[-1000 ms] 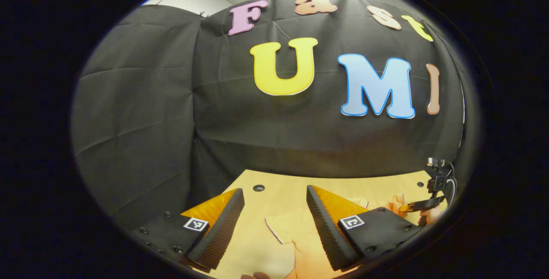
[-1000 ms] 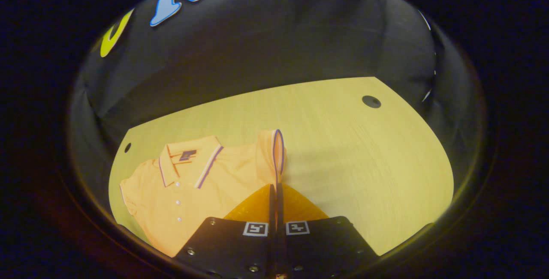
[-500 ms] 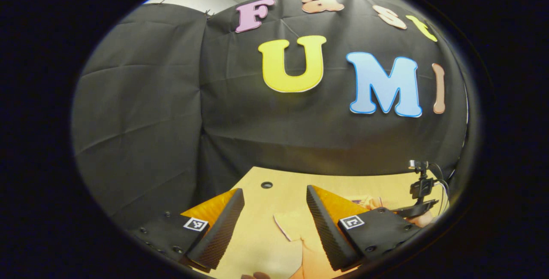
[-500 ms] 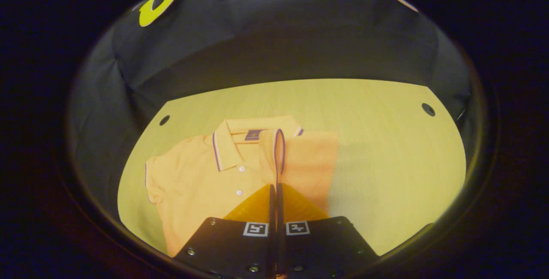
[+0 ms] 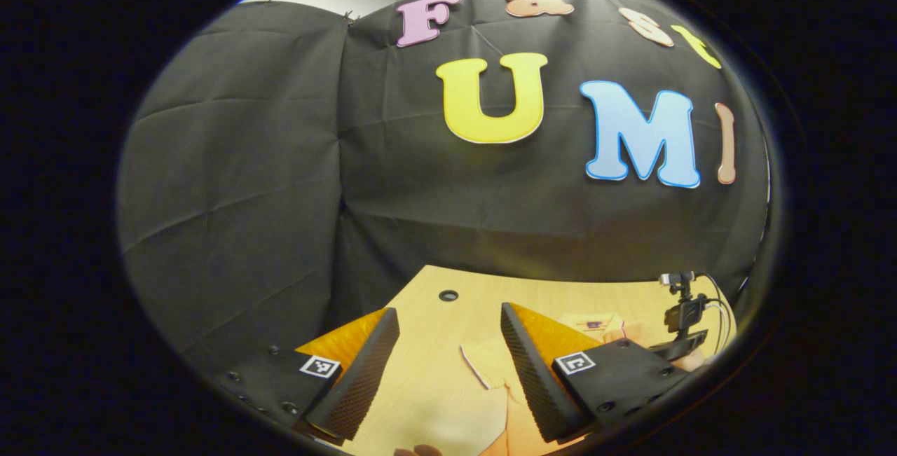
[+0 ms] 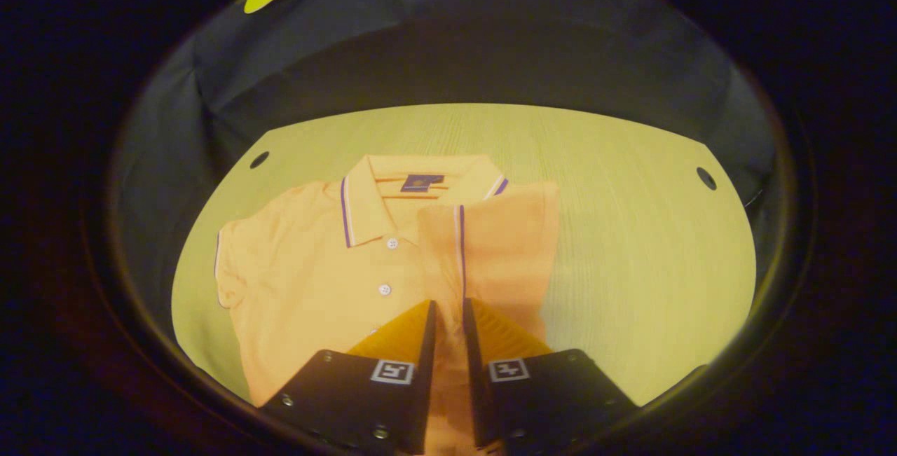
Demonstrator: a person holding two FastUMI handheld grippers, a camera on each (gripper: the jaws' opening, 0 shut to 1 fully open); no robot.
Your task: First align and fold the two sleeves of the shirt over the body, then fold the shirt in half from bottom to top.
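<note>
Shirt (image 6: 315, 281) lies flat on table (image 6: 631, 246), collar toward the back wall. L to R in right gripper view: one sleeve (image 6: 235, 270) spread out, other sleeve (image 6: 490, 246) now folded over the body. My right gripper (image 6: 448, 316), clenched on that sleeve 0.5 s ago, has parted slightly, cloth between fingers, no grip. My left gripper (image 5: 448, 344) hangs wide apart above the table edge, grasping nothing.
</note>
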